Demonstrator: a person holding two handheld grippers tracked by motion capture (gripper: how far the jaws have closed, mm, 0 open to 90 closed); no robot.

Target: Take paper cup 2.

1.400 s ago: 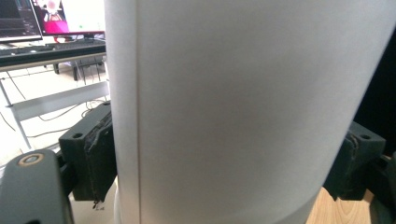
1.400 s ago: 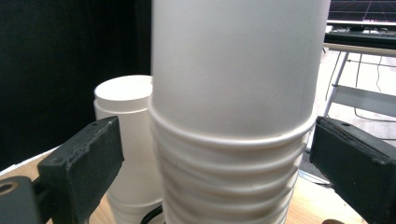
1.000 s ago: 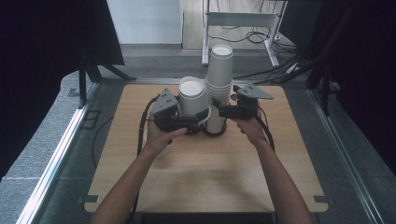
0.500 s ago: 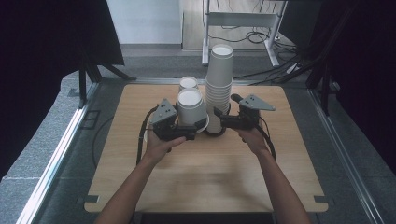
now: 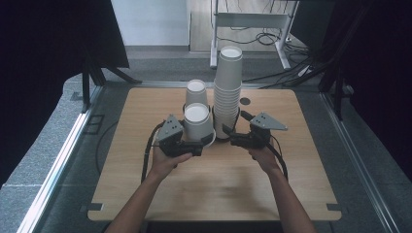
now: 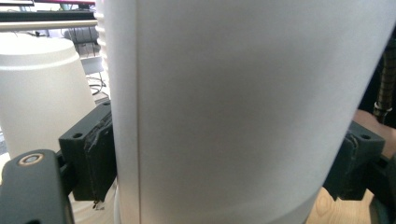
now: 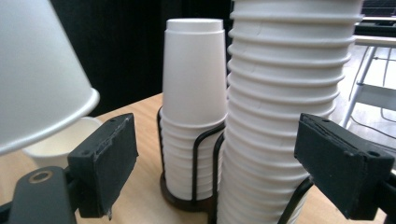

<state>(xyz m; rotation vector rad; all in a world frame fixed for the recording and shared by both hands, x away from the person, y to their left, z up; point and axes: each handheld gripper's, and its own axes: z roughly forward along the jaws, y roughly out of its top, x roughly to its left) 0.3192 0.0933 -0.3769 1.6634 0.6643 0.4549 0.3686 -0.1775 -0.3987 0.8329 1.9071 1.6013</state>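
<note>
Two grippers work at one wooden table, a pale, grained board with rounded corners. The left gripper pinches a single white paper cup by its smooth, tapered wall; the cup is upside down, its flat base uppermost, held just above the tabletop in front of the rack, and in the left gripper view its seamed side sits tight between both black pads. Beneath its rolled rim lies one more cup, mouth up, on the wood. Behind stand two stacks of inverted cups in a black wire holder with a round dark base: a short stack and a tall stack whose many rolled rims form ridged rings. The right gripper is spread, its jaws having just been closing, one rubbery pad on each side of the tall stack's lower part without pressing it. Each gripper carries one grey three-cornered plate and one black trailing cable.
</note>
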